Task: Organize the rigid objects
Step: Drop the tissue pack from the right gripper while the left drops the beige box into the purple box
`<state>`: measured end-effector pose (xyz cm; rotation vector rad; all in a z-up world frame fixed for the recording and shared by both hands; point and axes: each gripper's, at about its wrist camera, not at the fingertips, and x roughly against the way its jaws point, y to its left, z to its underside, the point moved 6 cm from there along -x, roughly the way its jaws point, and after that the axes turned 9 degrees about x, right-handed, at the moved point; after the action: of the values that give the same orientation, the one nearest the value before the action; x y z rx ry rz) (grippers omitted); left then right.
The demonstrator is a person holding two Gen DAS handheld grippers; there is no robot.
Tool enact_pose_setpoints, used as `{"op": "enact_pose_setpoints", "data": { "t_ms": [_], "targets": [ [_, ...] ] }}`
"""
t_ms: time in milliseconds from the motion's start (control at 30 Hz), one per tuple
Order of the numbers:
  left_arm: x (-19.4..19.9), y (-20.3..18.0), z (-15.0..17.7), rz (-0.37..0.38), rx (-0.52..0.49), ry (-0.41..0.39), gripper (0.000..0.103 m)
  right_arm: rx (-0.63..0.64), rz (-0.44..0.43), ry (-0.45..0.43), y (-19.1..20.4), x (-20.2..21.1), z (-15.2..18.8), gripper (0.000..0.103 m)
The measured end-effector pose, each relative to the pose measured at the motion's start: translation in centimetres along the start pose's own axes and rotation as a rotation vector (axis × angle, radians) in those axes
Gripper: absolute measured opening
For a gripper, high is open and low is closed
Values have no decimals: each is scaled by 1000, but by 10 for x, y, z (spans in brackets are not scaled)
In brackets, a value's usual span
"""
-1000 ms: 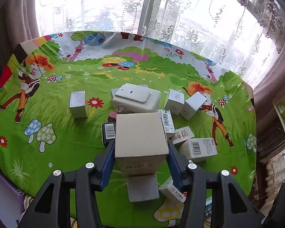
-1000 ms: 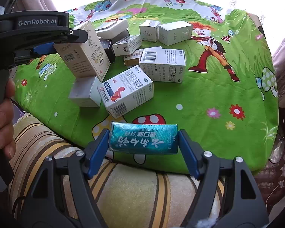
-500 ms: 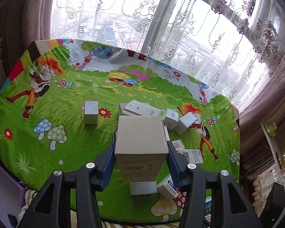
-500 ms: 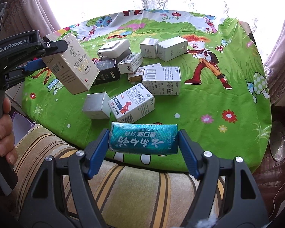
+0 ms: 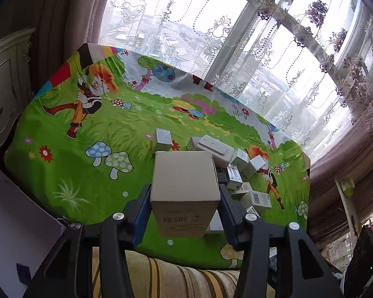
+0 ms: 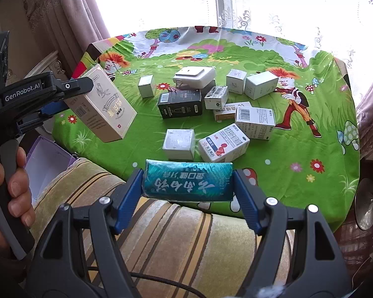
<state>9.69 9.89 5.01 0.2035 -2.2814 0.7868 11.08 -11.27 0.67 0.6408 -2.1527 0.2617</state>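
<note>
My left gripper is shut on a tall beige carton, held in the air over the table's near left edge; the same beige carton shows from the side in the right wrist view, clamped in the left gripper. My right gripper is shut on a teal foil-wrapped pack, lifted above the near edge. Several small boxes lie scattered on the cartoon tablecloth: a black box, a white square box and a white box with red print.
A white flat device sits on a box behind the pile. A purple-rimmed open box stands on the floor at the left. A striped cushion lies under both grippers. Curtains, a window and a cabinet ring the table.
Both grippers have risen and drawn back from the pile with their loads. The left one has swung left, so the beige carton now hangs off to the table's left side.
</note>
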Motion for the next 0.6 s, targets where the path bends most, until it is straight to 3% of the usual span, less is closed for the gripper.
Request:
{"op": "enact_pose_setpoints", "data": {
  "t_ms": [333, 600],
  "targets": [
    [44, 83, -13, -47, 113, -42, 52, 121, -41, -17, 67, 5, -21, 75],
    [72, 158, -16, -129, 230, -80, 52, 233, -99, -3, 132, -4, -34, 75]
  ]
}}
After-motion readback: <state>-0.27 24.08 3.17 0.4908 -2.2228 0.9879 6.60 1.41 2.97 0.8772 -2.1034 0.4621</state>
